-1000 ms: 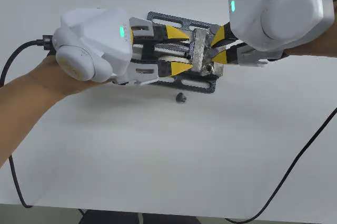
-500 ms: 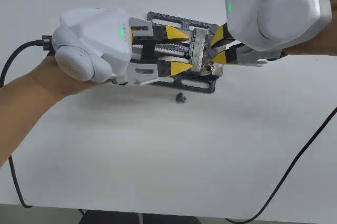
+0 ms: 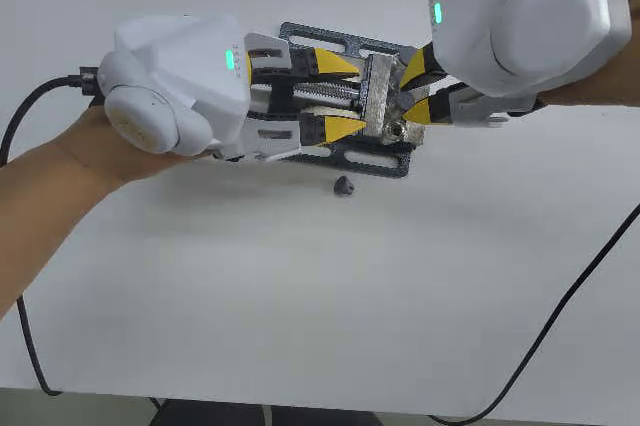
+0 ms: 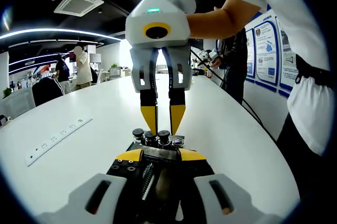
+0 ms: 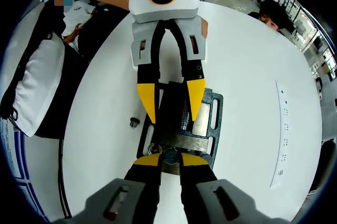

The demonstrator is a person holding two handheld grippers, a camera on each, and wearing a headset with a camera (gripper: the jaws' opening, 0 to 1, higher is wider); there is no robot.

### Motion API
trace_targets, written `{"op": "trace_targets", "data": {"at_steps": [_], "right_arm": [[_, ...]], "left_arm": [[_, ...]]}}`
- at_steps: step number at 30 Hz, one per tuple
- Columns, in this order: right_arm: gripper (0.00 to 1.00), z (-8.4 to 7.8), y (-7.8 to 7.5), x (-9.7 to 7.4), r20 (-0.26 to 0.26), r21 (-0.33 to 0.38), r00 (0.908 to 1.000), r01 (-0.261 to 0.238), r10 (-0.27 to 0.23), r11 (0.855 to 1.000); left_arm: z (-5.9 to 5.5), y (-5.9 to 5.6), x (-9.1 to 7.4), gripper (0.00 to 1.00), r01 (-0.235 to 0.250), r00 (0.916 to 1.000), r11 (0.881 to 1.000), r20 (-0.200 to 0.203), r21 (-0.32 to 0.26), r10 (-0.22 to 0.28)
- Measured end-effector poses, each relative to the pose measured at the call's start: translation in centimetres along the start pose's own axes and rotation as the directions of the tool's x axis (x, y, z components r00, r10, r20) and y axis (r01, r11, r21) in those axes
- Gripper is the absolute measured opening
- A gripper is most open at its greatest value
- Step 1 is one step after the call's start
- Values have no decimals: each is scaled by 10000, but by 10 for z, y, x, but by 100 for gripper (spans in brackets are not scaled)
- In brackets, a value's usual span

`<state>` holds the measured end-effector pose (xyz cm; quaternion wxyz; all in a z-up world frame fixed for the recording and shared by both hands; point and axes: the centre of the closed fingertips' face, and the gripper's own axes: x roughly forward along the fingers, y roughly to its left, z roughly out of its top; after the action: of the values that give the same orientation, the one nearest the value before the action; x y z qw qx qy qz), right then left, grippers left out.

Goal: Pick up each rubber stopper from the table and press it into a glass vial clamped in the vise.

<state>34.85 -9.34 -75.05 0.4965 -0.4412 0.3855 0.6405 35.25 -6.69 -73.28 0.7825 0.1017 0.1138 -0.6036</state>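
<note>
My right tongs [image 5: 169, 162] clamped on stopper [image 5: 170, 154] over vise [image 5: 201, 127], bottom centre; my left tongs [image 4: 160, 155] spread wide, straddling vise. One spare stopper [image 3: 343, 186] on counter [image 3: 300, 296], mid-frame.

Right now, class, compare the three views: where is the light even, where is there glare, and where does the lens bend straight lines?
Head view: even light, white table nearly washed out, a faint shadow under the loose stopper. Left gripper view: ceiling light strips glare and curve against a dim room. Right gripper view: the table's edge and socket strip bow outward.
</note>
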Motion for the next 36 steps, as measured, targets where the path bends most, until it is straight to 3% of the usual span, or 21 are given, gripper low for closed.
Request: {"op": "trace_targets", "data": {"at_steps": [23,36], "right_arm": [[15,4,-1,-9,296,7,9995,108,-108,9999],[4,1,-5,-9,279,-148,9991,314,-310,9994]], "left_arm": [[1,0,2,22,-9,10000,10000,-13,8,9],[1,0,2,22,-15,10000,10000,-39,45,15]]}}
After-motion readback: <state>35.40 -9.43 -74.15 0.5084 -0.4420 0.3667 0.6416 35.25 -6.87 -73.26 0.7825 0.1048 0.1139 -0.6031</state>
